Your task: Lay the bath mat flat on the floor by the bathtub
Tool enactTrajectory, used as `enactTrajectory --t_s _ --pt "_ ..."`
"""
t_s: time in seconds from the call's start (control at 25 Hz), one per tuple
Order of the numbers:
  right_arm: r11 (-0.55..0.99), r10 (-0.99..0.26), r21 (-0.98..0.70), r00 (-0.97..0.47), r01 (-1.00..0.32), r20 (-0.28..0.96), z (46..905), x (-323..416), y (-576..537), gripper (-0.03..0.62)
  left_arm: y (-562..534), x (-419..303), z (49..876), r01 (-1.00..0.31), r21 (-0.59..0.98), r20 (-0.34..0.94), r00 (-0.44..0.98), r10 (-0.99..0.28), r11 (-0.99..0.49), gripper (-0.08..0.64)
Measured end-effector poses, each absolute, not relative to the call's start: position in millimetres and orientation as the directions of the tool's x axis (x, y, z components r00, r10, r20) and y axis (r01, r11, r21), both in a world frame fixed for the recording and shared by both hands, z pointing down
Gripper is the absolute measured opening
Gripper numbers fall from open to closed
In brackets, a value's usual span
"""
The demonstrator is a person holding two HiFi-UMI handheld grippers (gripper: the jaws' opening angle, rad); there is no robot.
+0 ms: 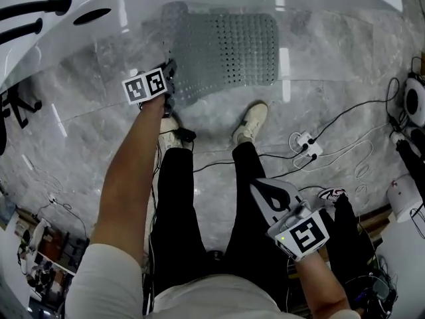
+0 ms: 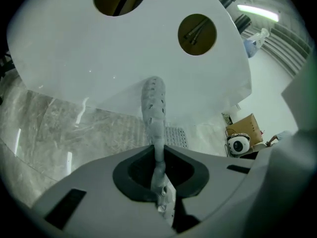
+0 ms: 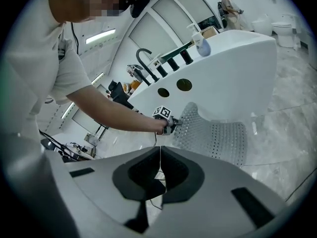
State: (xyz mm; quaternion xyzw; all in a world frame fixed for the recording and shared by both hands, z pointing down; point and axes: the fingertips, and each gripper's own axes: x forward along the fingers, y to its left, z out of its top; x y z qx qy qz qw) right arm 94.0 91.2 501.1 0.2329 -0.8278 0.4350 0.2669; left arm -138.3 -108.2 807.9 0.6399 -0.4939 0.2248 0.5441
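A grey perforated bath mat [image 1: 229,52] lies on the marble floor against the white bathtub [image 1: 99,18], its left edge lifted and curled. My left gripper [image 1: 169,85] is shut on that left edge; in the left gripper view the mat [image 2: 154,118] runs edge-on between the jaws toward the tub wall [image 2: 124,48]. My right gripper [image 1: 292,208] hangs back near my right leg, shut with nothing between its jaws. From the right gripper view I see the mat [image 3: 218,135] partly flat beside the tub [image 3: 233,78], with the left gripper [image 3: 171,125] holding its raised corner.
My two shoes [image 1: 251,121] stand just in front of the mat. White cables and a power strip [image 1: 307,143] trail across the floor at right. White devices [image 1: 415,102] sit at the far right. Tub faucet fittings [image 1: 40,8] are at upper left.
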Motion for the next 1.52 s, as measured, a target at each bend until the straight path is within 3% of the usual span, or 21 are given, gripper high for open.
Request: enactTrajectory --t_s 0.56,1.12,1.52 --pt "0.563 -0.1 -0.583 -0.748 -0.586 0.656 517.6 56.6 88.9 0.014 -84.5 -220.4 833.3 -0.969 0.205 0.931 0.151 -0.332 0.137 0.101" --pt "0.6 -0.146 -0.537 -0.741 -0.594 0.656 503.0 8.0 80.2 0.012 -61.2 -241.4 780.5 -0.965 0.247 0.909 0.202 -0.364 0.082 0.08" --pt "0.626 -0.211 -0.484 -0.731 -0.611 0.649 462.4 -18.1 64.6 0.01 -61.9 -232.9 687.7 -0.942 0.335 0.85 0.314 -0.423 -0.026 0.058"
